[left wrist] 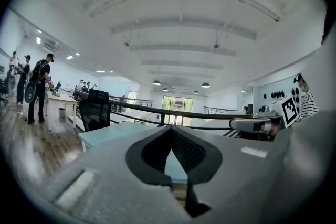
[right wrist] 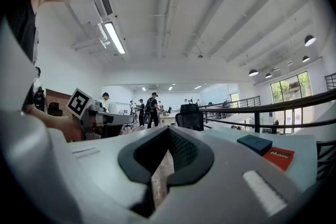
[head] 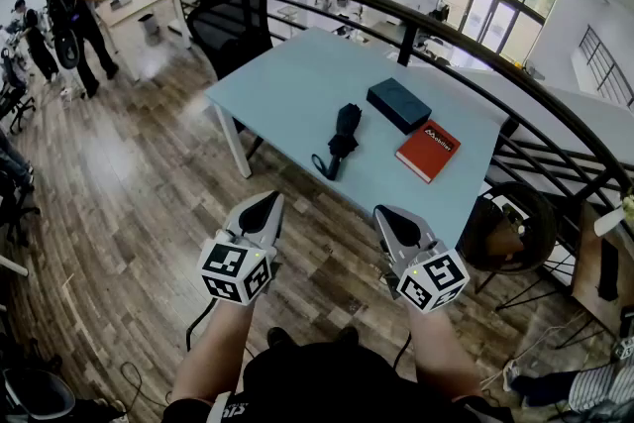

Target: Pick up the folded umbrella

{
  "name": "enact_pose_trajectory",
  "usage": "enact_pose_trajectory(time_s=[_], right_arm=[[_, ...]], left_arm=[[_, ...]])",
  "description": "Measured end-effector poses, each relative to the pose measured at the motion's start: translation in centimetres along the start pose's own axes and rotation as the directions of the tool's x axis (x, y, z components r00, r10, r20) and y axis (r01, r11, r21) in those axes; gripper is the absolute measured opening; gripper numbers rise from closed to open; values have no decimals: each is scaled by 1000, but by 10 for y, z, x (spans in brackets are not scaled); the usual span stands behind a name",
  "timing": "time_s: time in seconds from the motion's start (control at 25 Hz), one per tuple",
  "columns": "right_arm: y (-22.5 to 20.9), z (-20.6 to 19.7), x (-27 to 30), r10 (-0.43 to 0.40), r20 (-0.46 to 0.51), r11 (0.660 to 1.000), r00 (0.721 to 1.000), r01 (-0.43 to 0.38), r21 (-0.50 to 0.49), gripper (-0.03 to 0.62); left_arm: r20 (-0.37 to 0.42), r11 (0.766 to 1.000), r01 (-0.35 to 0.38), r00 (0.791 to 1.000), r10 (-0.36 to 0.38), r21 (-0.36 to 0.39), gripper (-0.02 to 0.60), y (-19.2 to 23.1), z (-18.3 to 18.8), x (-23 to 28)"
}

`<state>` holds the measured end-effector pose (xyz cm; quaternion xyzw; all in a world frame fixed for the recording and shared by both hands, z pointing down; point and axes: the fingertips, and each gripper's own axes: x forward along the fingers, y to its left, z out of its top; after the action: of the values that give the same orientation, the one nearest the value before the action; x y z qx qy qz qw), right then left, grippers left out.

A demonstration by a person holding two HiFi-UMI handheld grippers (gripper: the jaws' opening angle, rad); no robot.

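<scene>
The folded black umbrella (head: 342, 141) lies on the light blue table (head: 287, 94), its strap loop toward the near edge. Both grippers hover level over the wooden floor, short of the table's near edge and well apart from the umbrella. My left gripper (head: 264, 209) is shut with nothing in it; in the left gripper view its jaws (left wrist: 170, 129) meet at the tip. My right gripper (head: 393, 219) is also shut and empty, as the right gripper view (right wrist: 169, 129) shows. Neither gripper view shows the umbrella.
A dark blue box (head: 398, 104) and a red book (head: 428, 150) lie right of the umbrella; both show in the right gripper view (right wrist: 257, 143), (right wrist: 278, 157). A black office chair (head: 230, 20) stands behind the table. A curved railing (head: 515, 64) runs past its far side. People stand at far left (head: 74, 15).
</scene>
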<state>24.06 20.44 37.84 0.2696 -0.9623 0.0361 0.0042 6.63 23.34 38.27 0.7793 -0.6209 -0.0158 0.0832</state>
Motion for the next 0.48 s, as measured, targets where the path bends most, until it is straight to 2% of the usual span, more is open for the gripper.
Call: enact_pose_trajectory(time_s=[0.32, 0.48], right_arm=[[13, -6, 6, 9, -7, 1000, 1000, -9, -8, -2], [14, -15, 6, -14, -5, 997, 1000, 14, 71, 0]], left_arm=[[-15, 1000, 9, 1000, -9, 16, 5, 12, -7, -12], [-24, 1000, 6, 1000, -6, 13, 5, 21, -12, -20]])
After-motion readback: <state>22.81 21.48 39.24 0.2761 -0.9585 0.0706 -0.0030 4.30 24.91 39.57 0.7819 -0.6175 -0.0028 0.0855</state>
